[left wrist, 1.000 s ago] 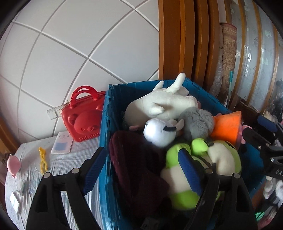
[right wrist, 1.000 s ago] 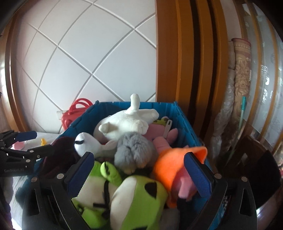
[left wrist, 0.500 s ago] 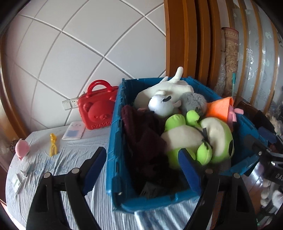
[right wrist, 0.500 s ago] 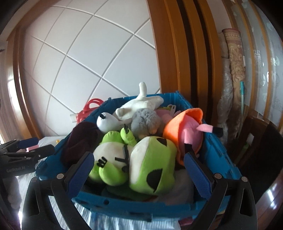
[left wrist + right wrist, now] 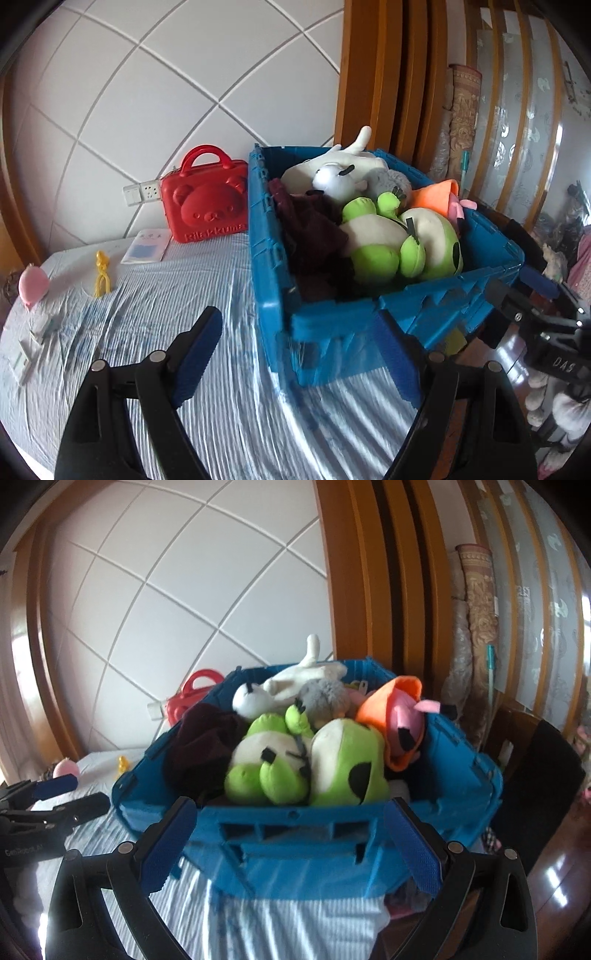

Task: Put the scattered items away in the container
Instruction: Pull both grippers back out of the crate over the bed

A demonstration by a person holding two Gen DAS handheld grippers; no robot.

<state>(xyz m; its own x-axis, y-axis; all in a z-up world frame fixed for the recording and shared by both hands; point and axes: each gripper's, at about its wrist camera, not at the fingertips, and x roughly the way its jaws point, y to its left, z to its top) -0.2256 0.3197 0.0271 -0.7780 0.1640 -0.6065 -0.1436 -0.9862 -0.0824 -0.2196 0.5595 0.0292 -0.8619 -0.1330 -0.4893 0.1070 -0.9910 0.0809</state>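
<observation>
Standing between loads: left gripper (image 5: 299, 350) and right gripper (image 5: 291, 845) both wide and empty, blue container (image 5: 406, 314) at twelve o'clock heaped with plush toys (image 5: 391, 243); next, seeking remaining strays, yellow clip (image 5: 101, 273) at ten o'clock.

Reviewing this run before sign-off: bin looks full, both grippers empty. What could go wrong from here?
1. The blue crate is heaped; the orange-and-pink plush leans over its rim and may topple out if more goes in.
2. The crate's near corner seems to overhang the bed edge, so pushing could tip it.
3. The yellow clip looks thin and hard to pinch.
</observation>
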